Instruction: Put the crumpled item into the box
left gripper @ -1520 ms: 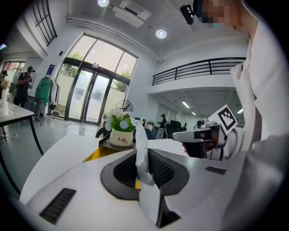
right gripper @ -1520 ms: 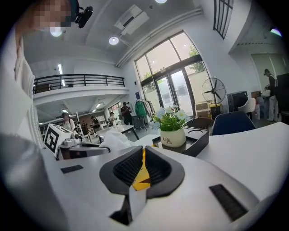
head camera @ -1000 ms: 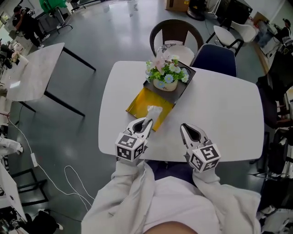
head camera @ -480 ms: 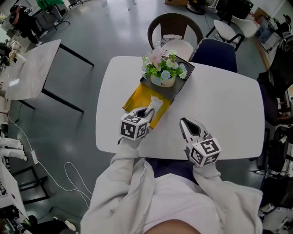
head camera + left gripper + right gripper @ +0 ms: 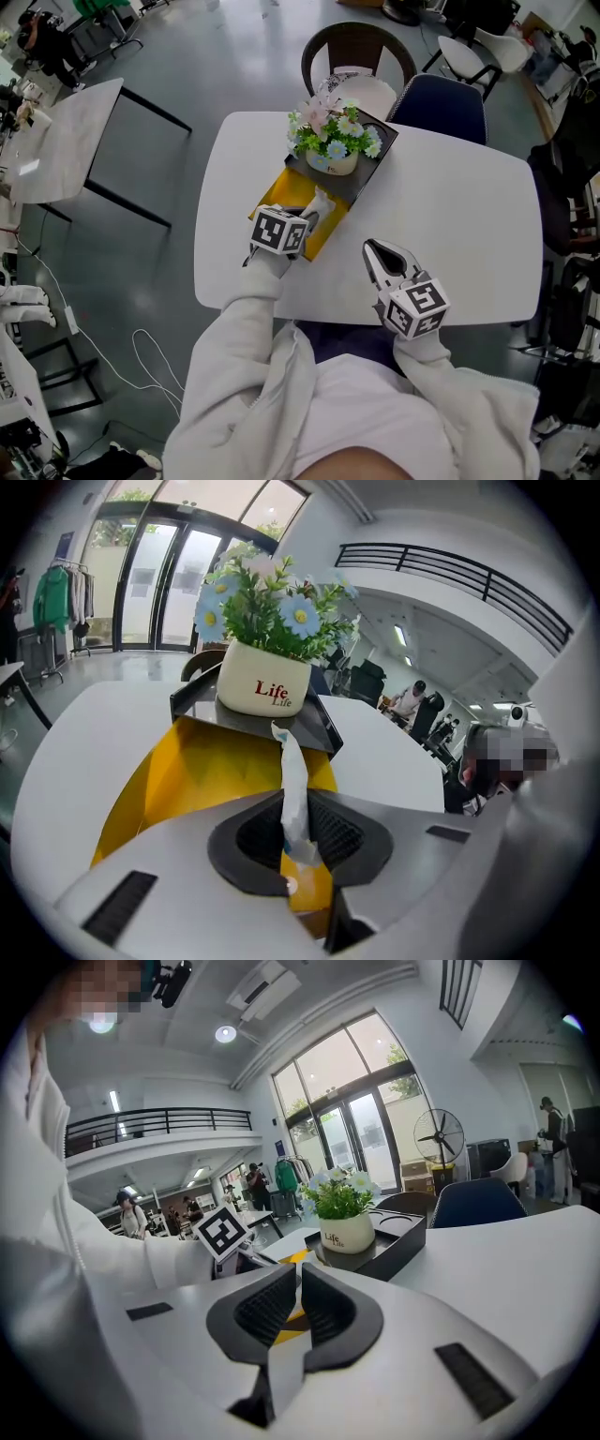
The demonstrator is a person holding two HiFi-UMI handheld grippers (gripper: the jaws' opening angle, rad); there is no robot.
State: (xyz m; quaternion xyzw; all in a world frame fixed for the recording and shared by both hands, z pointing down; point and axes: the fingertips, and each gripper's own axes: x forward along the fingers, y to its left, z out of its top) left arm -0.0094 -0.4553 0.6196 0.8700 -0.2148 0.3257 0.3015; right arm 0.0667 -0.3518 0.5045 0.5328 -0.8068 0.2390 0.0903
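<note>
Two tools: the left tool (image 5: 306, 214) (image 5: 295, 832) is clamped on the one crumpled tissue (image 5: 319, 201) (image 5: 292, 780), held over the one yellow box (image 5: 270, 199) (image 5: 206, 771). The box lies open against the one black tray (image 5: 367, 186), which carries one flower pot (image 5: 335, 162). The right tool (image 5: 374, 249) (image 5: 298, 1297), jaws together with nothing between them, hangs near the white bench's (image 5: 450, 225) front edge, with open surface to the tray's right. Two chairs stand at the far edge, brown chair (image 5: 359, 54) and blue chair (image 5: 441, 103). There is grey floor (image 5: 187, 66) all round, and a second bench (image 5: 66, 141) at the left.
</note>
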